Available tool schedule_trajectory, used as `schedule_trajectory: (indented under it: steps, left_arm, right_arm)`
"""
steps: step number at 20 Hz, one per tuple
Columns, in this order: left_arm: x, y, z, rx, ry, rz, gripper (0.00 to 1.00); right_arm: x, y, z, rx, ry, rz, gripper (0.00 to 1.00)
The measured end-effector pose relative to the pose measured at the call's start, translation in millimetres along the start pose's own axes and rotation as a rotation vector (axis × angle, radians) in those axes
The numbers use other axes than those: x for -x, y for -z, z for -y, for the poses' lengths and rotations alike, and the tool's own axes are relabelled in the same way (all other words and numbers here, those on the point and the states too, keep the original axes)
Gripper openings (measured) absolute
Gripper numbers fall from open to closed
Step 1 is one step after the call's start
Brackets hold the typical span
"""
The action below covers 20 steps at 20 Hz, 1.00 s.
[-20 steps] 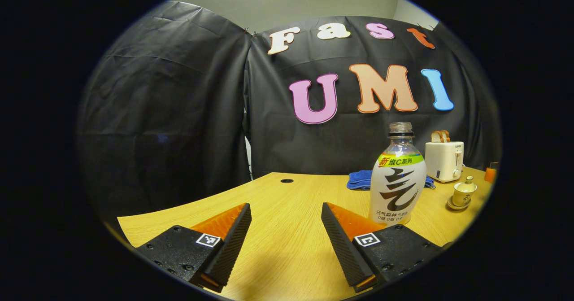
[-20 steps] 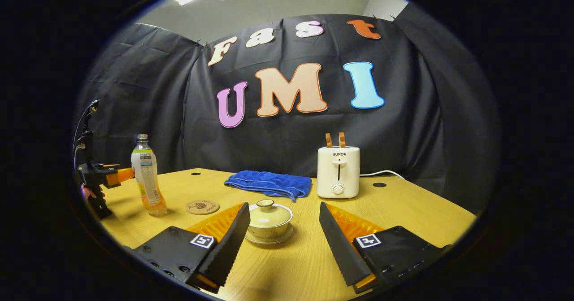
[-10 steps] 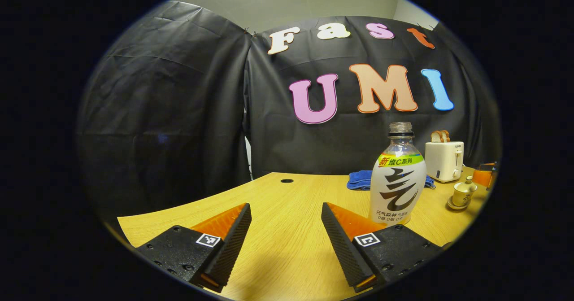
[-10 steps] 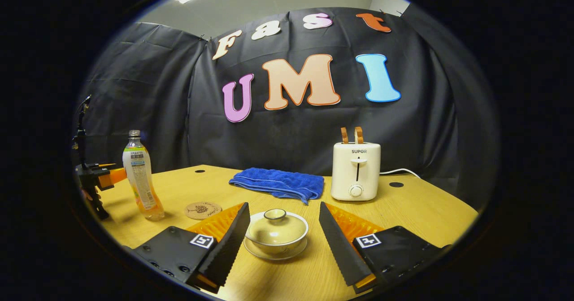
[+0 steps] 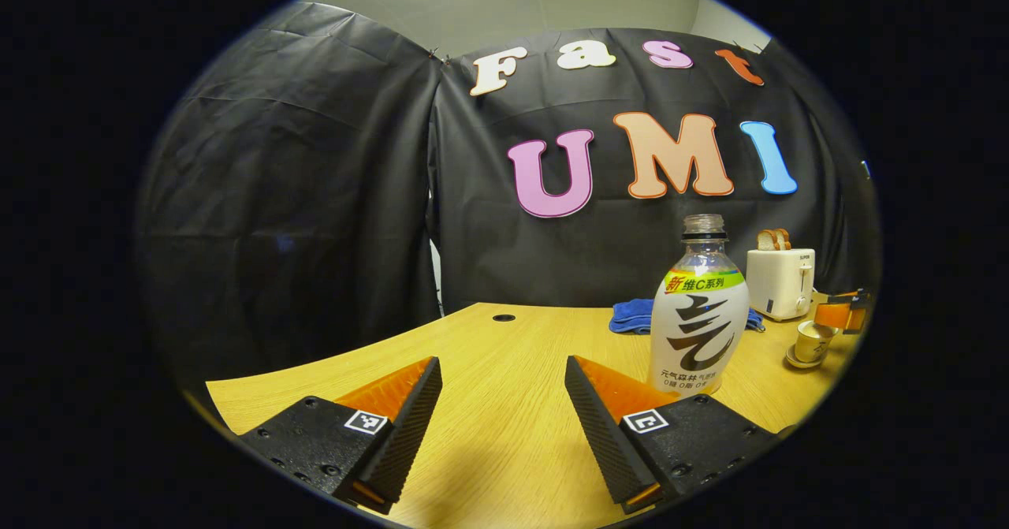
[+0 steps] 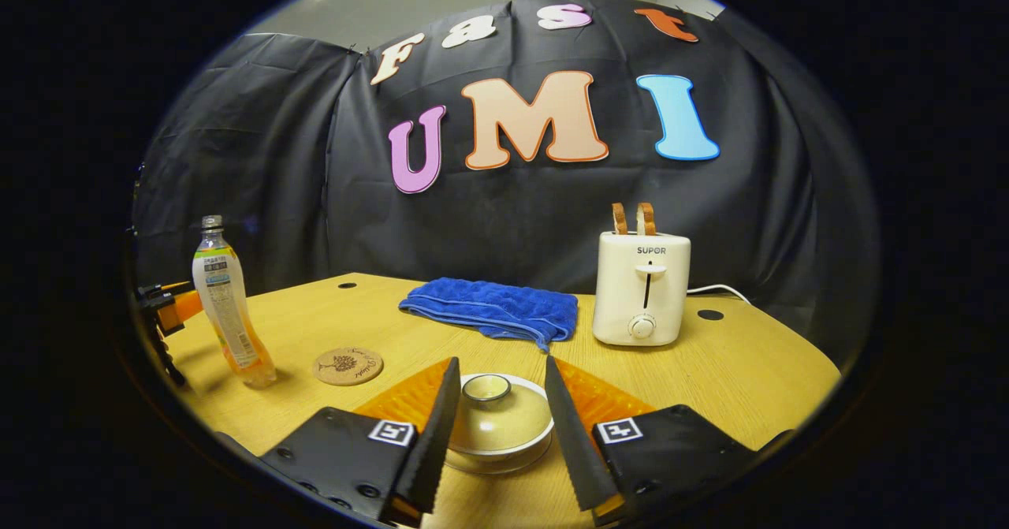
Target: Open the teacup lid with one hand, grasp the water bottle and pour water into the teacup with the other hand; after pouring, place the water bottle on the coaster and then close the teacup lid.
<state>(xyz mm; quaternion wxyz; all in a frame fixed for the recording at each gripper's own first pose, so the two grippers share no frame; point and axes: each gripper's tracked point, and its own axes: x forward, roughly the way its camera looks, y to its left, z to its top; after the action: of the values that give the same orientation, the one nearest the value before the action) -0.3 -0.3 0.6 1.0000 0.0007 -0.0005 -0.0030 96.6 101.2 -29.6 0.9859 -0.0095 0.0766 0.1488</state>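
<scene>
Between the fingers of the right gripper, in the right gripper view, sits the teacup on its saucer at the near edge of the bench; its lid is on, with the round knob level with the fingertips; the fingers stand apart on either side of the knob and touch nothing yet. To lift the lid well, centre the knob between the fingers, close on the knob alone and raise it straight up, so the cup is not dragged across the saucer. Left of the cup lies the coaster; farther left stands the water bottle, upright and uncapped. In the left gripper view the left gripper rests low with fingers apart and empty, the bottle just right of it. A blue towel and a toaster stand at the far side.
</scene>
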Motion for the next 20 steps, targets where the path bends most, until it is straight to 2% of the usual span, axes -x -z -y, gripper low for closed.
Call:
schedule_trajectory:
  steps: [2, 3, 7, 9, 16, 20]
  left_arm:
    - [0.1, -0.1, 0.2, 0.000, 0.000, 0.000, 0.92]
    - [0.1, 0.3, 0.1, 0.000, 0.000, 0.000, 0.92]
    - [0.2, 0.2, 0.0, 0.000, 0.000, 0.000, 0.92]
    - [0.1, 0.1, 0.4, 0.000, 0.001, 0.000, 0.92]
    - [0.0, -0.1, 0.1, 0.001, 0.001, 0.000, 0.92]
    - [0.4, -0.1, 0.1, 0.001, 0.001, 0.001, 0.92]
  right_arm:
    - [-1.4, 2.7, 0.4, 0.000, -0.001, -0.014, 0.67]
    - [-4.1, 4.4, -1.7, -0.005, -0.011, -0.021, 0.67]
    - [-0.4, 1.8, -8.7, 0.031, -0.035, -0.017, 0.43]
    - [-2.3, 2.3, -9.3, 0.043, -0.031, -0.014, 0.34]
    - [-2.3, 4.1, -9.3, 0.001, -0.059, -0.023, 0.33]
    - [2.8, -3.1, -13.3, 0.042, -0.057, 0.017, 0.34]
